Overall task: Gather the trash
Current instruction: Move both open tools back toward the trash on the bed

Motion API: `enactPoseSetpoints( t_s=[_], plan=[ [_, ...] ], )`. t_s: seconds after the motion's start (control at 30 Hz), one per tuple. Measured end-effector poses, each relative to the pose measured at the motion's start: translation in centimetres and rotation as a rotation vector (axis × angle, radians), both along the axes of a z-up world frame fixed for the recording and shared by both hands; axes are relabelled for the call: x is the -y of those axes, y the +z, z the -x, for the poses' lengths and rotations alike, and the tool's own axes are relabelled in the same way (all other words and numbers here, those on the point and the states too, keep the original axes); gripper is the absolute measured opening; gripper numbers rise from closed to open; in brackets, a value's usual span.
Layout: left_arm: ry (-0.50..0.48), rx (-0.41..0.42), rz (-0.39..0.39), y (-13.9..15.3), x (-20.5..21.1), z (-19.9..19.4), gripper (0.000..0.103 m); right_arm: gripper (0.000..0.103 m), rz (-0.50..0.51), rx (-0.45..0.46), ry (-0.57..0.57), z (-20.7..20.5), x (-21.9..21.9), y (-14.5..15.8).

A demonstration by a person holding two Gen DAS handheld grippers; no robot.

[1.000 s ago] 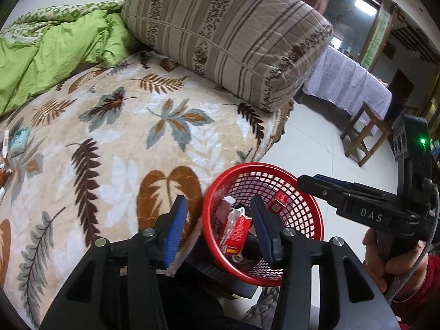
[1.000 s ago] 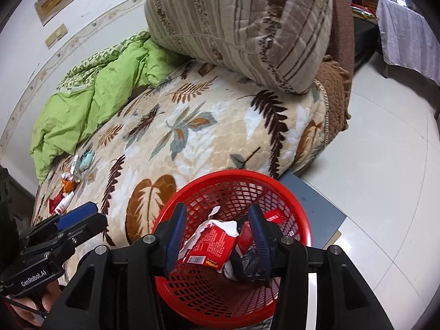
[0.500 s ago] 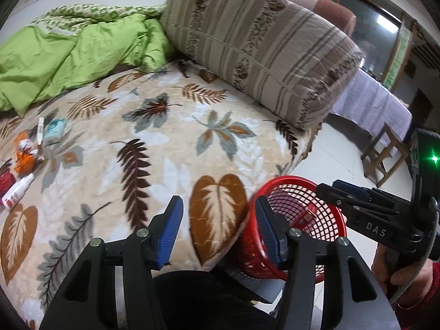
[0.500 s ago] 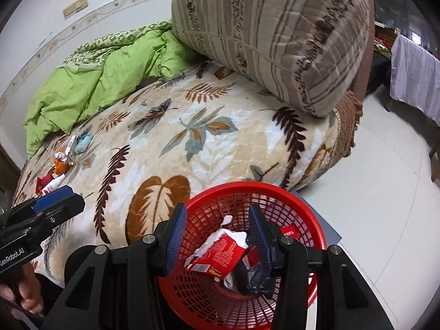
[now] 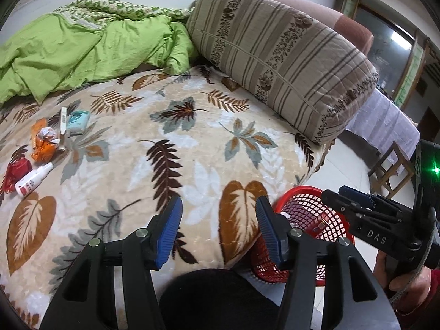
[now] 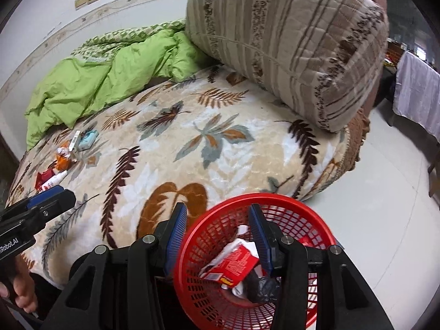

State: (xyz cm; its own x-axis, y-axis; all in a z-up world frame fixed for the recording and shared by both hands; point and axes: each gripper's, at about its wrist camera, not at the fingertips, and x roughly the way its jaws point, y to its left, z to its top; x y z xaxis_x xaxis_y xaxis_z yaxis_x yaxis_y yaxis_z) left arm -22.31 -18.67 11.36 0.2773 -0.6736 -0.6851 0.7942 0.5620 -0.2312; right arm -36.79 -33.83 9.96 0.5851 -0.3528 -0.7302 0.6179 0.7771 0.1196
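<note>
Several bits of trash lie bunched at the far left of the bed [image 5: 192, 148]: an orange wrapper [image 5: 44, 144], a red wrapper [image 5: 15, 170], a small white bottle [image 5: 33, 180], a teal packet [image 5: 78, 118] and what may be a thin white stick, too small to tell. The left gripper [image 5: 218, 229] hangs over the blanket, jaws parted and empty, and the right gripper [image 6: 217, 238] hovers above the red basket [image 6: 302, 211], jaws easing wider with nothing pinched between them, while a red box [image 6: 233, 268] already sits inside. Best play now, I'd say: swing left, come down flat over one wrapper, and close without snagging the plush blanket.
</note>
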Motion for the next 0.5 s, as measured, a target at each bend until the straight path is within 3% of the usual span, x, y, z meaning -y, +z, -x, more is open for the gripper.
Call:
enactPoseSetpoints(
  t_s=[0.07,0.5],
  plan=[
    [0.011,-0.002,0.001,0.0,-0.4,-0.3,0.054,0.058,0.010,-0.015,0.028,-0.8,-0.7,0.0],
    [0.158,0.016,-0.004,-0.2,-6.2,-3.8,0.054,0.058,0.015,-0.010,0.250,-7.4,-5.6,-0.1]
  ],
)
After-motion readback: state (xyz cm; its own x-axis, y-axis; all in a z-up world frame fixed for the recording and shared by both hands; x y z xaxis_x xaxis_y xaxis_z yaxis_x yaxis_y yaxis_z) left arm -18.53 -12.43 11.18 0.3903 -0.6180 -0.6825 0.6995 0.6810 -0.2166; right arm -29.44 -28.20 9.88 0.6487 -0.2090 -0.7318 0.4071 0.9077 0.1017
